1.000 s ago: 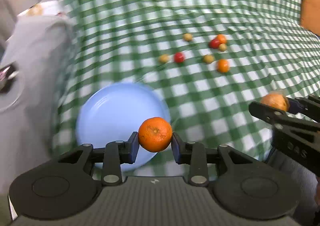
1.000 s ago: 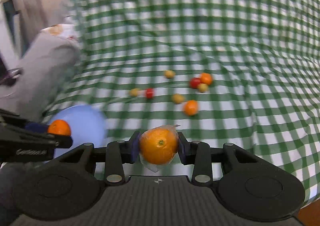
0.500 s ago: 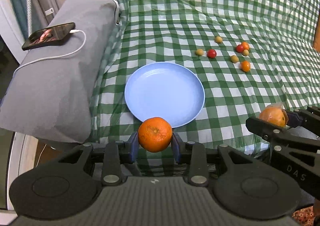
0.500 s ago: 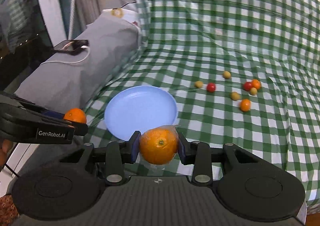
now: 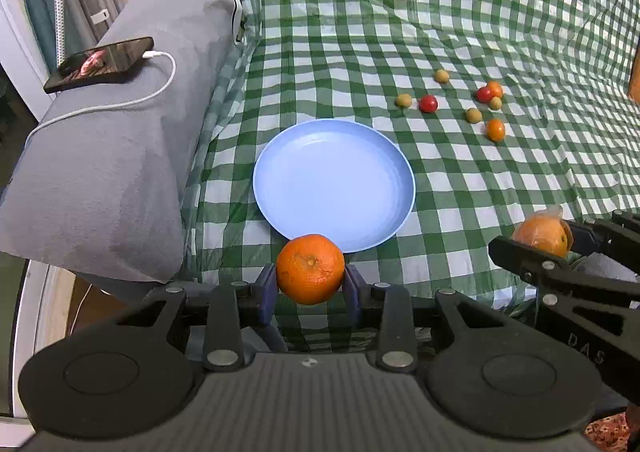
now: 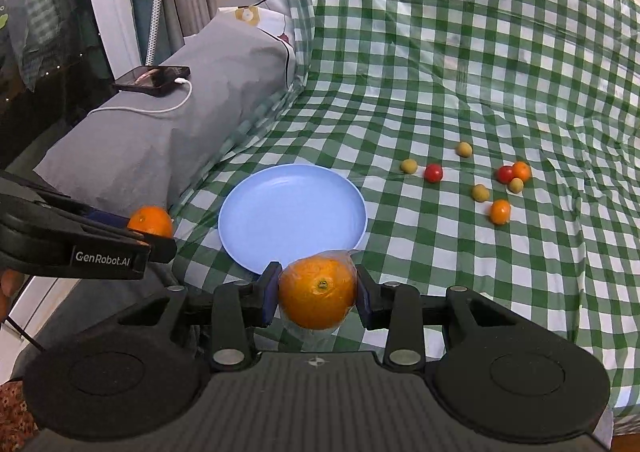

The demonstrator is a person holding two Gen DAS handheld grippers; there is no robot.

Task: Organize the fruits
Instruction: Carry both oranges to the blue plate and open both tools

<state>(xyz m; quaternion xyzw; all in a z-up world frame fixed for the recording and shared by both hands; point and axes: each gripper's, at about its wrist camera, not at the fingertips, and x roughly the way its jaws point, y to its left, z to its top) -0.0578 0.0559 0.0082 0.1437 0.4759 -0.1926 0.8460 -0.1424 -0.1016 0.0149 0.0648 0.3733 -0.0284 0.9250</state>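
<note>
Pinching a mandarin [image 5: 310,269] between the blue pads of the left gripper [image 5: 310,288], just short of the near rim of the light-blue plate [image 5: 334,182]. Clamping a plastic-wrapped orange [image 6: 317,293] in the right gripper [image 6: 317,296], likewise at the plate's near edge, film bunched above and below the fruit. Resting flat on the green-and-white checked cloth [image 5: 460,12], the plate, with nothing visible on it. Lying scattered well beyond the plate to its right: two red cherry tomatoes [image 5: 428,103], two small orange fruits [image 5: 496,129], and four yellowish-green ones [image 5: 403,100], perhaps small plums, too small to tell for sure. Sitting left of the cloth on a grey cushion [image 5: 120,156]: a phone [image 5: 100,63] plugged into a white cable [image 5: 120,105].
</note>
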